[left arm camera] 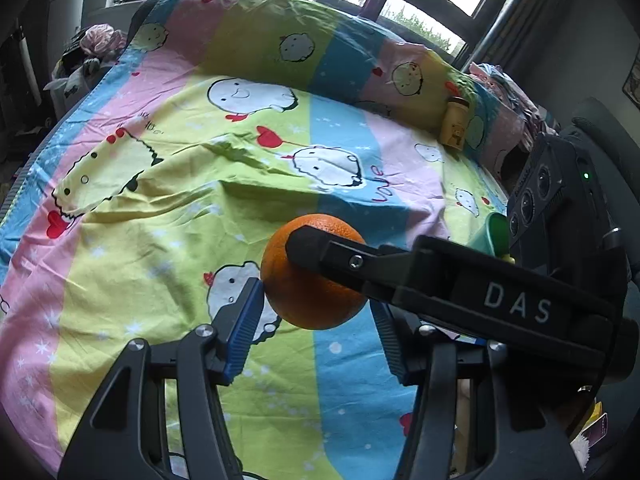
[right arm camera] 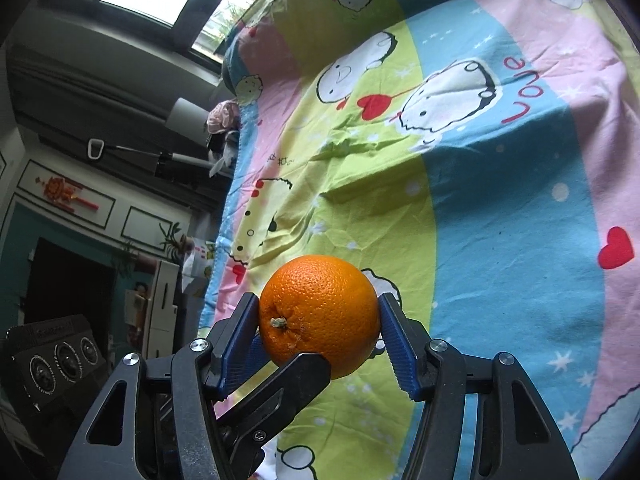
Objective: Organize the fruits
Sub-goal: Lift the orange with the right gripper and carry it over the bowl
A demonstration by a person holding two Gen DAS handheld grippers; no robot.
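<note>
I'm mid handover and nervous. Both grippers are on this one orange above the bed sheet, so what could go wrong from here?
1. The right gripper and left gripper both clamp the orange; pulling apart before one opens could squeeze it out.
2. The left pads catch it only near their tips, so that grip may slip on the round skin.
3. If it drops, it could roll off across the rumpled sheet.

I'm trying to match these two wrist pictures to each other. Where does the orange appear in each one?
Left wrist view: the orange is low centre, a black finger across it.
Right wrist view: the orange is low centre, stem end facing the camera, between blue pads.
Shared landmark: the red word "Love" on the striped cartoon sheet.
</note>
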